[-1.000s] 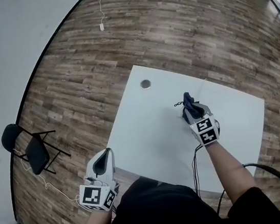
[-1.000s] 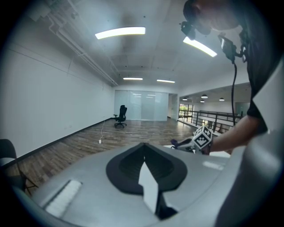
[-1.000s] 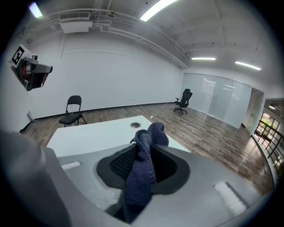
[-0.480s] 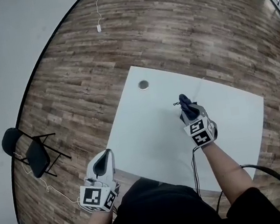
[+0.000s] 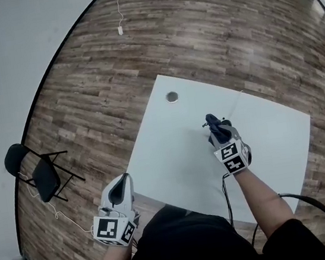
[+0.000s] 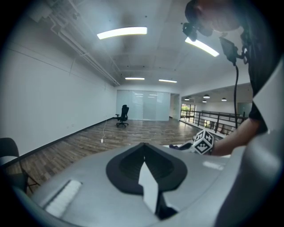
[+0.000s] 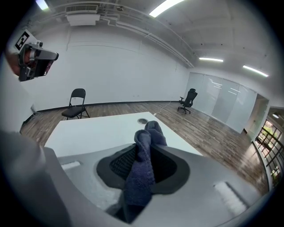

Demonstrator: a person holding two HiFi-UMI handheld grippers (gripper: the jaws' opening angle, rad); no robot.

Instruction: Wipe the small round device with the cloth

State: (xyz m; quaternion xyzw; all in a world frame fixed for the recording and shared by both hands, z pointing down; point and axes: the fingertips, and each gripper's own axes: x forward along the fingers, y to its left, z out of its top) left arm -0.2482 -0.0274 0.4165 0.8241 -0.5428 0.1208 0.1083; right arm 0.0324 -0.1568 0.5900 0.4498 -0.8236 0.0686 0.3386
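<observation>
Large open room, wood-plank floor, white walls; a white table (image 5: pixel 165 150) stands in the middle of the head view. The small round device (image 5: pixel 172 97) sits flat on the table near its far left corner, alone, with bare tabletop all round it. Dark blue cloth (image 7: pixel 141 177) is well apart from the device, nearer the table's centre, pinched in the right gripper (image 5: pixel 217 128). The jaws are clamped on the cloth's middle. A bunched fold stands up past the tips and the rest hangs back toward the gripper body. Cannot tell whether the cloth touches the tabletop. In the right gripper view the device lies just beyond the cloth's top fold. Left gripper (image 5: pixel 120 189) is held off the table's near left edge, over the floor and close to the person's body. Its jaws are pressed together with nothing between them. A thin pale cord (image 5: pixel 234 100) runs across the table beyond the right gripper. Black folding chair (image 5: pixel 40 176) by the left wall; black office chair (image 6: pixel 123 115) at the far end.
</observation>
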